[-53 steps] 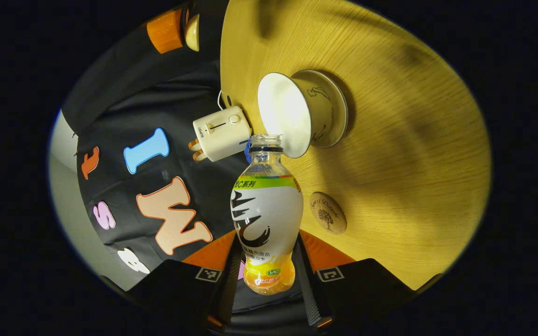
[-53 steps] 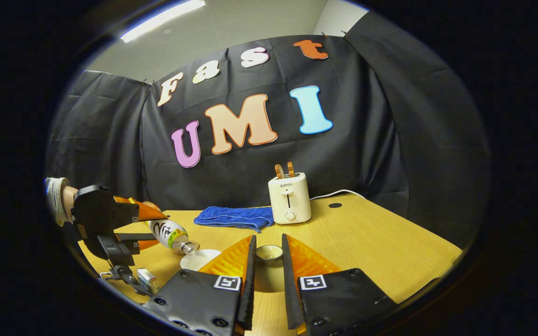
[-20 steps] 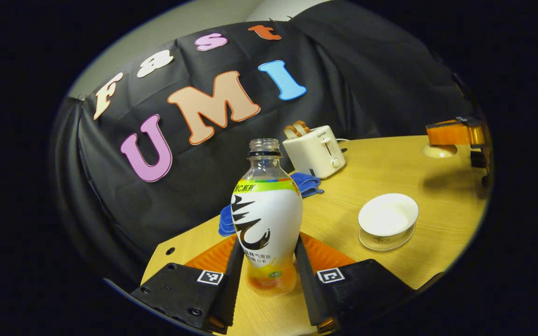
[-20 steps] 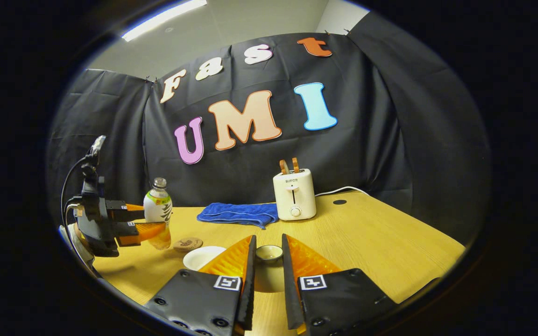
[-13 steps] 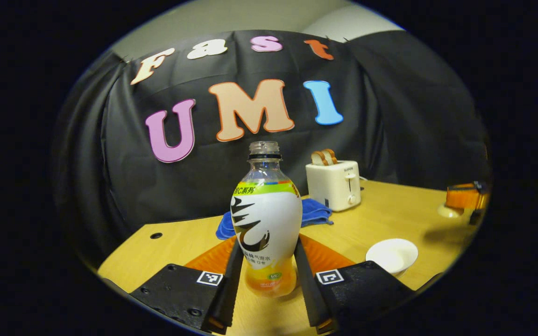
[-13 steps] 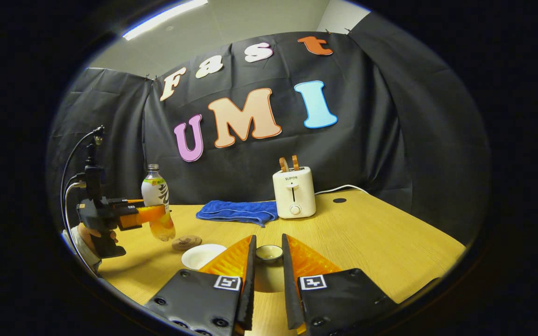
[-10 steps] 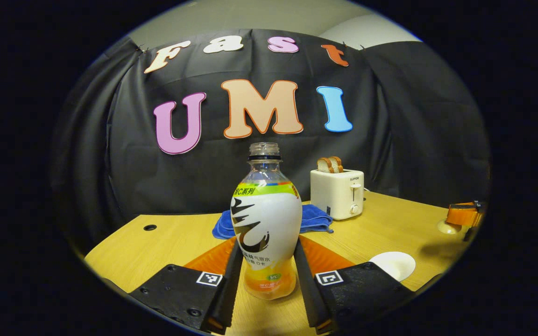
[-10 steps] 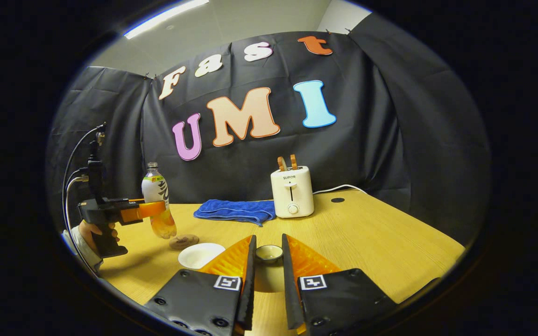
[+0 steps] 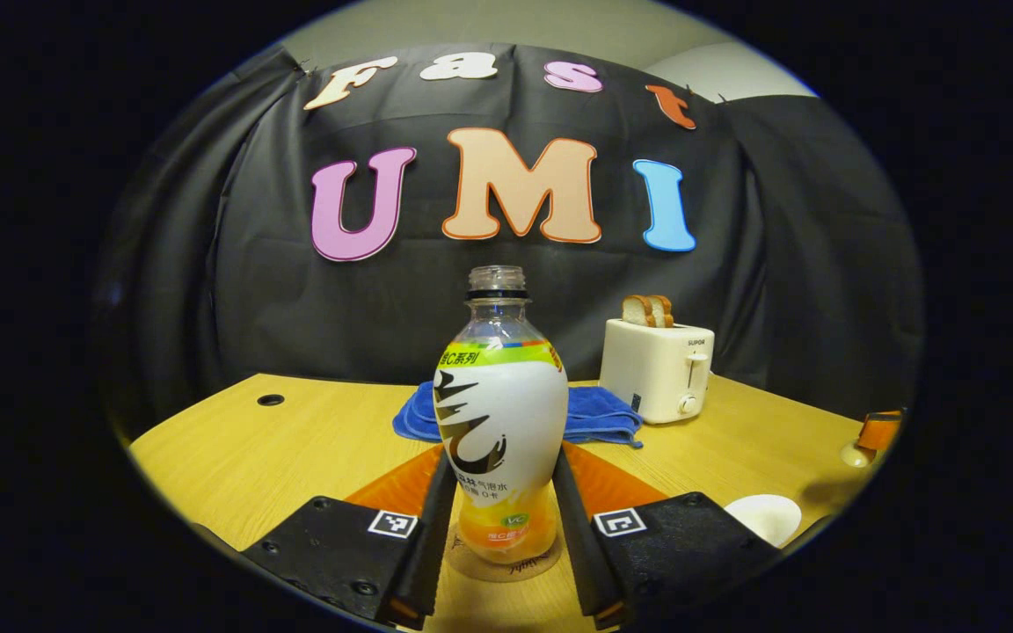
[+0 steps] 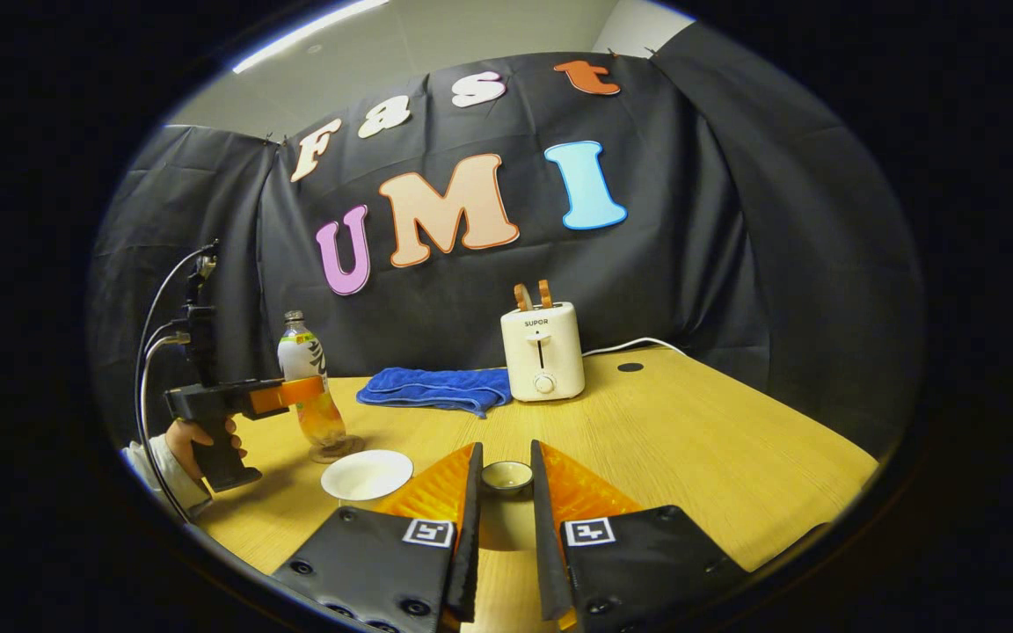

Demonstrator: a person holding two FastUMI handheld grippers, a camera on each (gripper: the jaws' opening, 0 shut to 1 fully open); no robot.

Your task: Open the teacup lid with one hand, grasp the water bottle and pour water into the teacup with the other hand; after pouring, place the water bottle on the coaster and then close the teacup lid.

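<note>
Bench (image 10: 691, 457): a wide wooden top carrying everything; in the right gripper view a towel (image 10: 436, 387) and a toaster (image 10: 542, 352) sit at the far side.
Left hand-held gripper (image 9: 498, 527): its two fingers press on either side of the bottle's lower body; in the right gripper view it appears at far left, held by a hand (image 10: 194, 440).
Right hand-held gripper (image 10: 505, 492): fingers close together around the lid, which sits between the tips and looks held clear of the bench.
Bottle (image 9: 499, 413): upright and uncapped, some orange liquid left in its base. Its bottom sits over the coaster and seems to touch or nearly touch it; contact is hard to confirm.
Cup (image 10: 368, 475): open, near the middle of the bench, just right of the bottle; whether it holds liquid cannot be told.
Coaster (image 9: 471, 563): a round disc under the bottle, its rim showing around the base.
Lid (image 10: 506, 476): small and round, off the cup, to the cup's right.
Progress: the lid is off and the bottle is upright at the coaster, so pouring looks finished. Left to do, by my reading: let go of the bottle, then carry the lid left and set it on the cup.
</note>
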